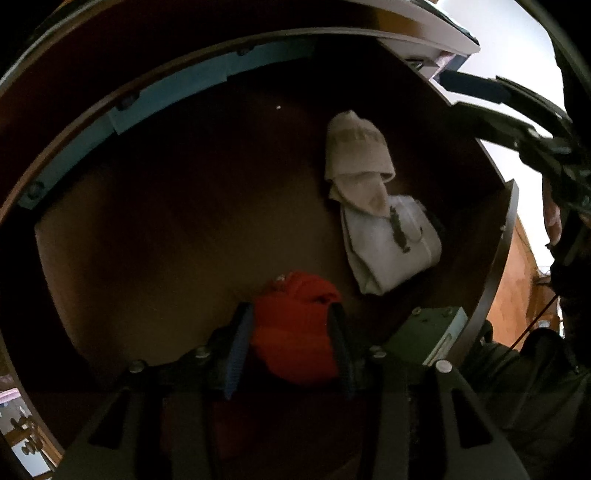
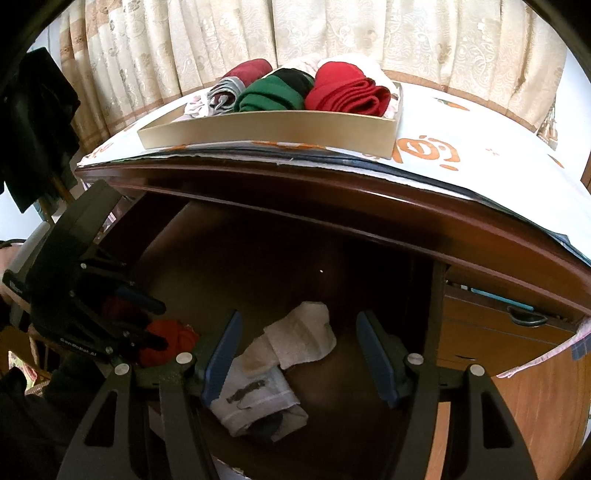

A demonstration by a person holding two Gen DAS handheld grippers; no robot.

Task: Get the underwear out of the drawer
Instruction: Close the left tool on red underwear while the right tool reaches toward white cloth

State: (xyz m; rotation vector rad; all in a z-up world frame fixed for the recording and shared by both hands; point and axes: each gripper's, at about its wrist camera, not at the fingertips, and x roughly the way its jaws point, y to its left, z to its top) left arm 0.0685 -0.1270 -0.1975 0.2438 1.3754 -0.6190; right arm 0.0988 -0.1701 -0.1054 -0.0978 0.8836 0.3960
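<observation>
Two soft, light rolls remain: our left hand-held gripper [image 1: 291, 332] pinches the red underwear [image 1: 295, 325] mid-bundle; our right hand-held gripper [image 2: 299, 354] hangs wide above the white underwear [image 2: 280, 365].

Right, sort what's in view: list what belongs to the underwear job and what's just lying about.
Job:
- drawer
- red underwear, between the left gripper fingers
- white underwear
- beige underwear
- right gripper, open above the white pair
- tray of rolled garments on top

Lying about:
- curtain
- patterned cloth
- neighbouring drawer handle

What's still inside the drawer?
Red underwear between the left gripper fingers, plus a beige roll and a white roll. The near left corner is hidden behind that gripper.
</observation>
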